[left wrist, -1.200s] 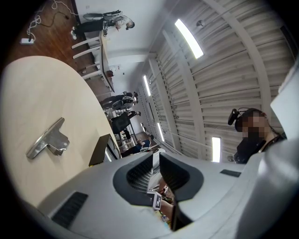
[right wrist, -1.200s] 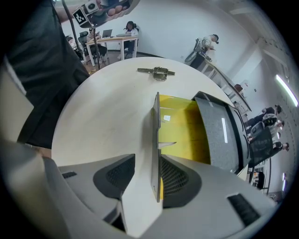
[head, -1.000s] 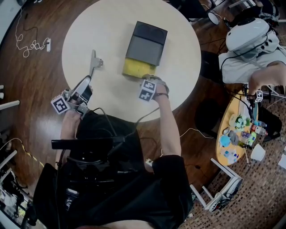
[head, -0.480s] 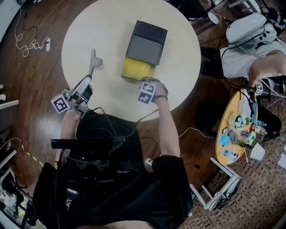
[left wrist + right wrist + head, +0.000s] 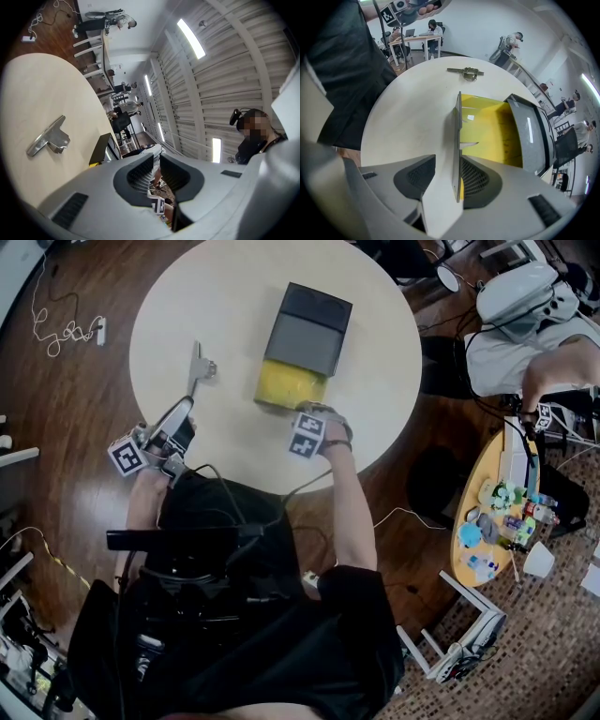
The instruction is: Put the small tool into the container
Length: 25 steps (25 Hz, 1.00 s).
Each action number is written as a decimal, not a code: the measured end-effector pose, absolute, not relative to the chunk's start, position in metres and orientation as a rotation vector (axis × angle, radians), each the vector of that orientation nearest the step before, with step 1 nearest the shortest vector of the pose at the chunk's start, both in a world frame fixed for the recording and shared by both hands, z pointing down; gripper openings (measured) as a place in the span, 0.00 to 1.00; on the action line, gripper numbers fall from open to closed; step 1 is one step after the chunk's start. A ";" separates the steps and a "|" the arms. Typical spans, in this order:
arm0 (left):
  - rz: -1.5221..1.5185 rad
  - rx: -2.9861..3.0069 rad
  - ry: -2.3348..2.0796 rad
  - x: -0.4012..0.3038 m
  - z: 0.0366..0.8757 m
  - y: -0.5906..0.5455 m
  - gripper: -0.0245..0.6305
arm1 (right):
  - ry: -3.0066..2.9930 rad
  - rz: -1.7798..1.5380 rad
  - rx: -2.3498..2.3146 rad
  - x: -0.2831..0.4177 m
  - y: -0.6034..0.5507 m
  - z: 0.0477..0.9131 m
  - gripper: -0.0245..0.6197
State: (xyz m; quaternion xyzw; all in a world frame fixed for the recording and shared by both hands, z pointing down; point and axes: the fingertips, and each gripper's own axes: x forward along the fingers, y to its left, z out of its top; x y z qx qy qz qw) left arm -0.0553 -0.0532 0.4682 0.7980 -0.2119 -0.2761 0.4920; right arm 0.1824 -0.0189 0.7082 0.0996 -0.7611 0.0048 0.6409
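The small metal tool [image 5: 198,367] lies on the round white table [image 5: 234,296], left of the dark grey container [image 5: 307,329]. The container's yellow drawer [image 5: 289,383] is pulled out toward me. My right gripper [image 5: 309,430] is at the drawer's front; in the right gripper view its jaws [image 5: 447,161] are open and straddle the thin front wall [image 5: 458,126], the right pad against it. The tool [image 5: 465,71] shows far across the table there. My left gripper [image 5: 155,442] hovers at the table's near-left edge, shut and empty [image 5: 157,161], with the tool [image 5: 47,138] ahead of it.
A person sits at the right by a small yellow table [image 5: 497,512] with colourful items. A cable and plug [image 5: 70,334] lie on the wooden floor at the left. Bare tabletop lies between the tool and the container.
The right gripper has shifted slightly toward me, and the yellow drawer shows a little more. The left gripper and the tool have not moved.
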 end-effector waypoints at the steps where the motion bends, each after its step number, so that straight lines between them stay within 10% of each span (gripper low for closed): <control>1: -0.670 1.935 -0.516 -0.056 0.468 -0.053 0.10 | -1.733 0.012 0.221 0.182 -0.018 0.708 0.31; 25: -0.668 1.928 -0.512 -0.057 0.475 -0.053 0.10 | -1.740 0.059 0.154 0.174 0.019 0.709 0.24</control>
